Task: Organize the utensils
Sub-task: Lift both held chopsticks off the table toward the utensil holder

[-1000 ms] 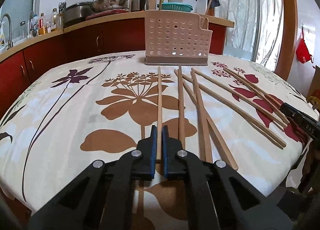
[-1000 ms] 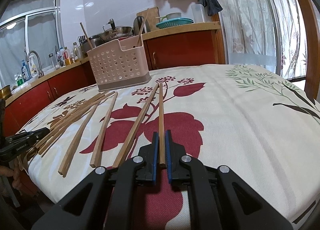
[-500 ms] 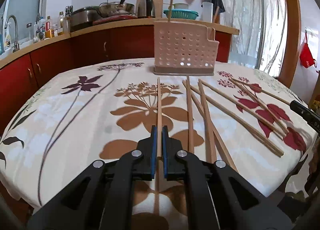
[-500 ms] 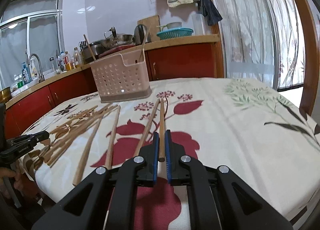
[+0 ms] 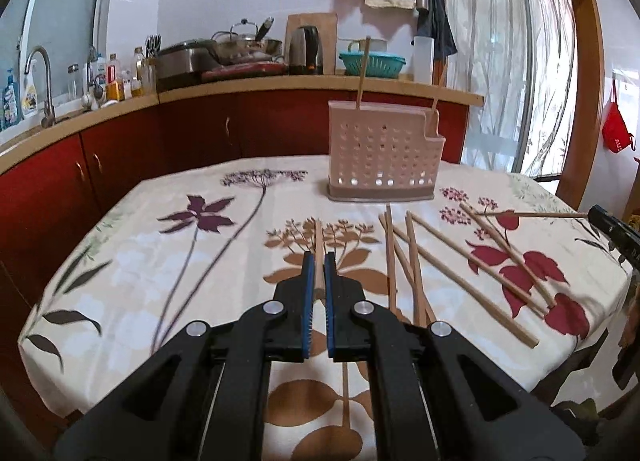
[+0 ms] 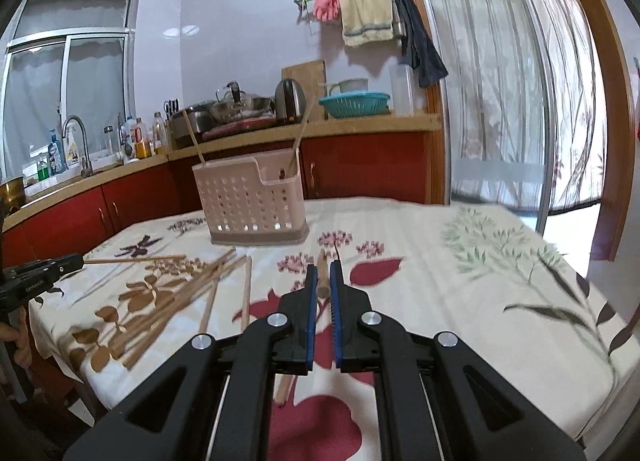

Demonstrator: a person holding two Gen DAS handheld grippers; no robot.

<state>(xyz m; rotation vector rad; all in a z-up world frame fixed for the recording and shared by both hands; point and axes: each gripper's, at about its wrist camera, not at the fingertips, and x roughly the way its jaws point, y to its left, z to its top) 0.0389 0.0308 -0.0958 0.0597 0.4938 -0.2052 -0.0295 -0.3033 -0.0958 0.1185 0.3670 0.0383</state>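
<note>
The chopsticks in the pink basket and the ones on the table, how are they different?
The basket chopsticks stand nearly upright, poking above the pink basket; the table chopsticks lie flat on the tablecloth. The basket chopsticks are two, at opposite ends; the table chopsticks are several, some crossing. All are plain wooden sticks, like the left chopstick in the left gripper and the right chopstick in the right gripper.

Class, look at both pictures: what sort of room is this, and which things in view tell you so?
Most likely a home kitchen: a sink tap, pots and a kettle on the counter, and a table with chopsticks beside a utensil holder.
</note>
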